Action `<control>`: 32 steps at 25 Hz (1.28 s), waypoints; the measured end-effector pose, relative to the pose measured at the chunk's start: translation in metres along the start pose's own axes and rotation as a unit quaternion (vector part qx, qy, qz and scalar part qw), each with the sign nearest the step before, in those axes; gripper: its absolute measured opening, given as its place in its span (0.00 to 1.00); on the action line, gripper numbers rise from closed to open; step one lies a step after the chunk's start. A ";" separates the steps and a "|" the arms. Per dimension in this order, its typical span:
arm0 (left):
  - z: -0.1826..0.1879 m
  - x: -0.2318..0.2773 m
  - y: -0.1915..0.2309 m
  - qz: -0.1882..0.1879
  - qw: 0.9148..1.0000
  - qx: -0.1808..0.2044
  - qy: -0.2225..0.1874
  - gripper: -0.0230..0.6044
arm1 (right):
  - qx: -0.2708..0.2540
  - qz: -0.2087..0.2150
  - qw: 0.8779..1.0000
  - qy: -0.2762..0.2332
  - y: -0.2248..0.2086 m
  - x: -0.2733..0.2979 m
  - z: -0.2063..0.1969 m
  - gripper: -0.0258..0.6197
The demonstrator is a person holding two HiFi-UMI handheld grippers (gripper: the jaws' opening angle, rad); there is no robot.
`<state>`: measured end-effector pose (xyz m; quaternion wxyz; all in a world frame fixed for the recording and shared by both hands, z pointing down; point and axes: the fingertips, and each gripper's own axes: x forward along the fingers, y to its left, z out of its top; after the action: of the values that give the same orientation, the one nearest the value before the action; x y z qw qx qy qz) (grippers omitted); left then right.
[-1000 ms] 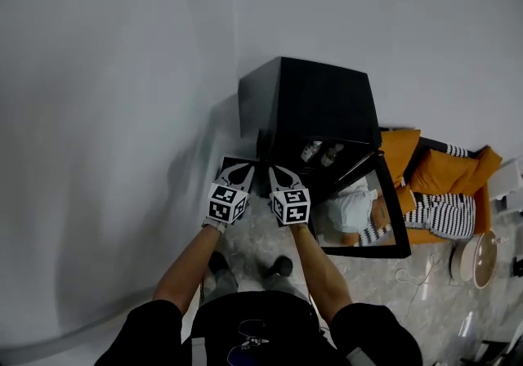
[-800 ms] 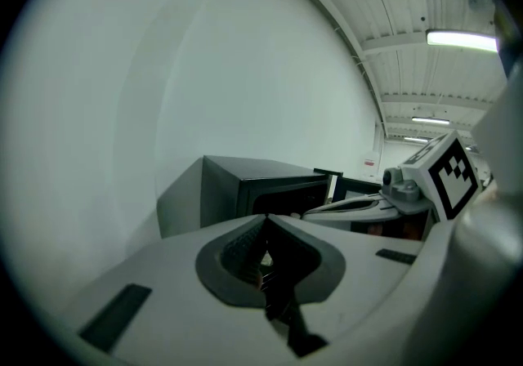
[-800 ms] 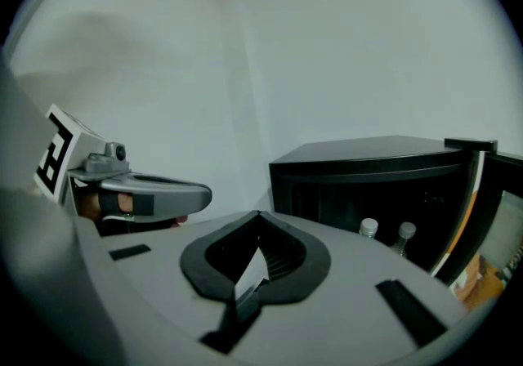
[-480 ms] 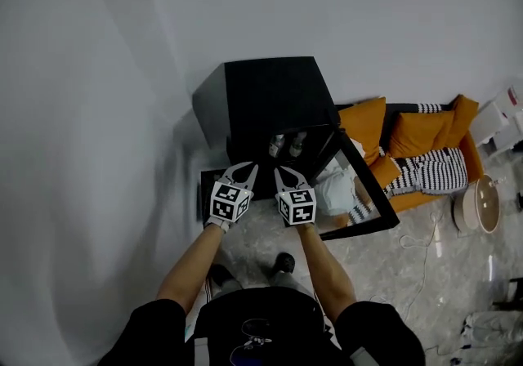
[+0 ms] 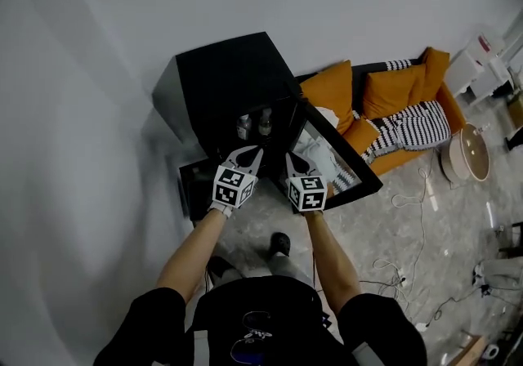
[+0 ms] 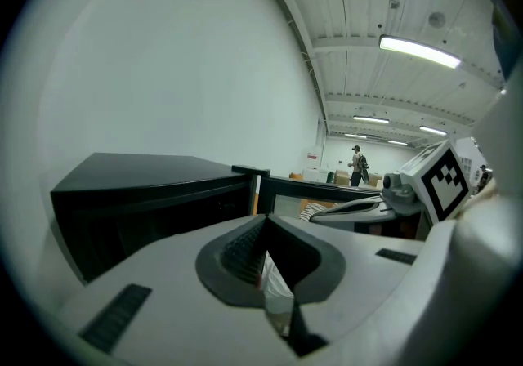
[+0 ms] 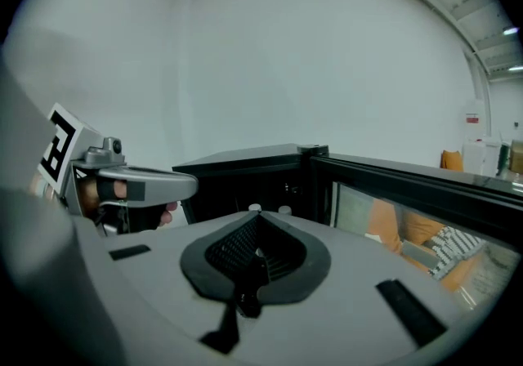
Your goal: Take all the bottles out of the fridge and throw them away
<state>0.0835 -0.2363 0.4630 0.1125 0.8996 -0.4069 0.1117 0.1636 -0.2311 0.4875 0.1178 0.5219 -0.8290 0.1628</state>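
Inside the black mini-fridge [image 5: 225, 78]: two bottles [image 5: 243, 126] upright, side by side; glass door [image 5: 339, 170] swung open | left gripper [image 5: 252, 155] jaws closed together, empty, near fridge opening | right gripper [image 5: 291, 163] jaws closed together, empty, before door | orange sofa [image 5: 355, 91] beyond

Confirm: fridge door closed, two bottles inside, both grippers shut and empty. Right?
No. The fridge door is open, swung out to the right, as the head view shows. The rest holds: two bottles inside the fridge, left gripper and right gripper shut and empty.
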 end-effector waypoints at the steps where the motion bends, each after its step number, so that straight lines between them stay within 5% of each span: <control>1: -0.001 0.002 -0.004 -0.003 1.000 0.000 0.001 0.04 | 0.001 -0.005 1.000 0.001 -0.005 -0.002 -0.002 0.05; 19: -0.027 -0.004 0.009 0.021 1.000 -0.010 0.014 0.04 | -0.013 0.016 1.000 0.001 -0.007 0.023 -0.008 0.05; 32: -0.091 -0.003 0.049 0.058 0.998 -0.012 0.000 0.04 | -0.037 0.066 0.997 -0.006 0.015 0.089 -0.059 0.05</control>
<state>0.0343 -0.2396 0.5540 0.1163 0.8731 -0.4597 0.1131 0.1139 -0.2759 0.5716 0.1212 0.4618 -0.8680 0.1364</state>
